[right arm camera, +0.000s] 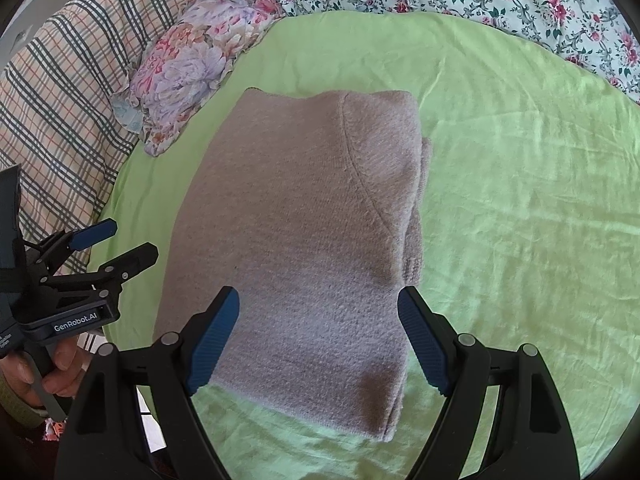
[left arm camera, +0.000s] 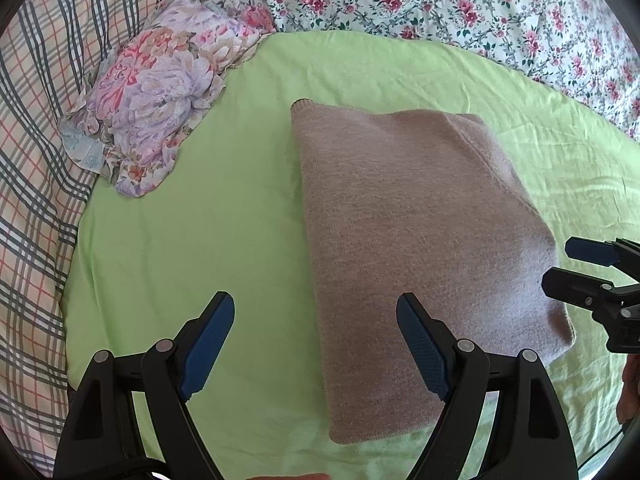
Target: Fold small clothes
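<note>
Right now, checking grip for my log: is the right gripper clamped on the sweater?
No: the right gripper hangs open above the folded sweater, fingers spread apart.

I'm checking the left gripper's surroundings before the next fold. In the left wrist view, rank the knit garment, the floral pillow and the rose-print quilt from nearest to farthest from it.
1. The knit garment, folded, just ahead and right of the left gripper.
2. The floral pillow, farther, up left.
3. The rose-print quilt, farthest, along the top.
</note>
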Demonstrator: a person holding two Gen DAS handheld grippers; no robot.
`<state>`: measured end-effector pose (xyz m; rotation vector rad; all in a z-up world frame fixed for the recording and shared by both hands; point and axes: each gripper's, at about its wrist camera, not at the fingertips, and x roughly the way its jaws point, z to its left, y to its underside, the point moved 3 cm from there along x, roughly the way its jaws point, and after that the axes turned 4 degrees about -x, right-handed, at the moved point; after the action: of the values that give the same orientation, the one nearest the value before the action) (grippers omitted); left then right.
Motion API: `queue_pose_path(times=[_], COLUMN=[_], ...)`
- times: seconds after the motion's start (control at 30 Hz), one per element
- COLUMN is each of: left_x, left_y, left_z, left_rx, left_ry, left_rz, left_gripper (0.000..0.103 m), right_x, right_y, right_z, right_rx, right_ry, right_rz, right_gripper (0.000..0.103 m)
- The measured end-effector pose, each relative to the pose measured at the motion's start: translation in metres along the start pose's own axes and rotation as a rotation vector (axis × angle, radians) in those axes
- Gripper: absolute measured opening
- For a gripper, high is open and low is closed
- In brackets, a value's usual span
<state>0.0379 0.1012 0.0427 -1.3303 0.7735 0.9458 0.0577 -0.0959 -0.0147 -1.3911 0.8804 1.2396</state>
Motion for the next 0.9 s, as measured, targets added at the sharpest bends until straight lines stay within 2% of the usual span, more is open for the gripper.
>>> queue_pose_path(times=[0.47, 0.9], left_x=[-0.0096, -0.0076], left_y=[0.0028, 0.0007], left_z=[-0.0073, -0.0101], left_rx=[-0.009, 0.001], left_ry=[0.000, 0.005], left_rz=[-0.018, -0.018], left_gripper=[0.084, 0.084], right_x=[0.0013, -0.0012], right_y=[-0.0039, -0.0031], right_z=[0.0089, 0.0074], right_rx=[-0.050, -0.035], right_ry=[-0.001, 0.003], right_rz=[-0.002, -0.015], right_gripper=[0.082, 0.082])
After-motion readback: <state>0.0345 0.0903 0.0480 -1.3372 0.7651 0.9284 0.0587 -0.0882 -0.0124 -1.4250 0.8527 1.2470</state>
